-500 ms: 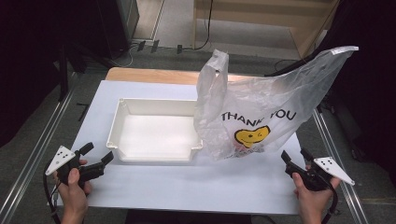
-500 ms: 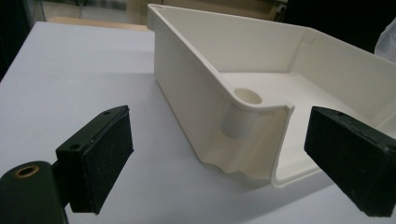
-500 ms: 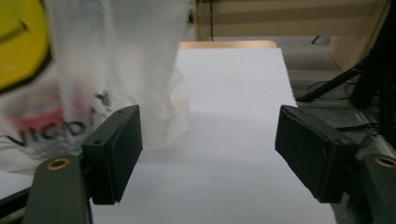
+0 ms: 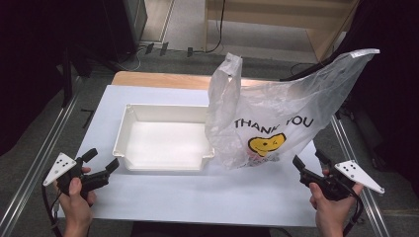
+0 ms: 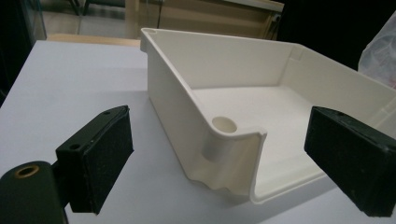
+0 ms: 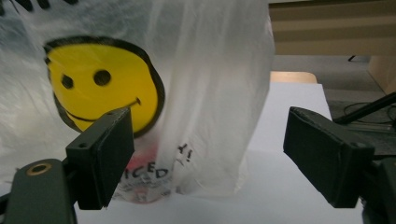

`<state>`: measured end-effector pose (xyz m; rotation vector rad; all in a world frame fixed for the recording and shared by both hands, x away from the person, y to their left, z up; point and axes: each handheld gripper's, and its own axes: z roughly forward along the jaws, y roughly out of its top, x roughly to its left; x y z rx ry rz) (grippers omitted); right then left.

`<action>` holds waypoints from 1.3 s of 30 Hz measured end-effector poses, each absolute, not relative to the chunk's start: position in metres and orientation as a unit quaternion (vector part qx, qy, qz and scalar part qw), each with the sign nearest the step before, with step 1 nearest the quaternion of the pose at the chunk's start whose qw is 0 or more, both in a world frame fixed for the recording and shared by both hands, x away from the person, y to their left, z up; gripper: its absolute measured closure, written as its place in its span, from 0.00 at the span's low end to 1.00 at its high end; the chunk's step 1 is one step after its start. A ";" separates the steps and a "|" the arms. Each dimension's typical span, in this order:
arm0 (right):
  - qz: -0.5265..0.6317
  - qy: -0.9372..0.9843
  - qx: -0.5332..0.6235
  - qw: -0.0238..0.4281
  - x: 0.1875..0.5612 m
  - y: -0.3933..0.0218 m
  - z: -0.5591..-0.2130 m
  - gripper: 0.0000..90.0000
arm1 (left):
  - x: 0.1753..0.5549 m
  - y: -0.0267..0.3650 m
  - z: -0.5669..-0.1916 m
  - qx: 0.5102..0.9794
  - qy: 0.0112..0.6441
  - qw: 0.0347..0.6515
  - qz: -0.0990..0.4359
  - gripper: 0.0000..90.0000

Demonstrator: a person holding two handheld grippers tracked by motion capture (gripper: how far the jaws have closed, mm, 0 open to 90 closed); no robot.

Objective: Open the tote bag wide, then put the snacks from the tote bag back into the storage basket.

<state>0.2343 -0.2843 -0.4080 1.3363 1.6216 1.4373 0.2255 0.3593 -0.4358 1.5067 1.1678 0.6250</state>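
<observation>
Fingers (image 5: pixel 100 158) apart (both grippers); tray (image 4: pixel 129 129) beside bag (image 4: pixel 276 113).

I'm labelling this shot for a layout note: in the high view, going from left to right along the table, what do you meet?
Left gripper → white tray → plastic bag → right gripper.

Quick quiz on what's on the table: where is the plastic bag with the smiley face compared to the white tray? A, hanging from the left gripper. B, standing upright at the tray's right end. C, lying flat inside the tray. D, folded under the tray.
B: the plastic bag stands upright on the table at the right end of the white tray, and both grippers are open and apart from it.
</observation>
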 end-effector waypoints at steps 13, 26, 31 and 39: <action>0.558 0.593 0.497 0.301 0.245 -0.278 -0.374 0.20 | 0.216 0.354 -0.419 0.639 0.479 0.545 0.255 0.09; 0.571 0.577 0.505 0.294 0.263 -0.268 -0.354 0.29 | 0.215 0.330 -0.390 0.651 0.447 0.566 0.237 0.09; 0.573 0.584 0.496 0.290 0.267 -0.263 -0.354 0.38 | 0.219 0.318 -0.381 0.657 0.438 0.567 0.233 0.09; 0.586 0.590 0.485 0.271 0.272 -0.261 -0.352 0.63 | 0.226 0.289 -0.369 0.669 0.414 0.576 0.222 0.09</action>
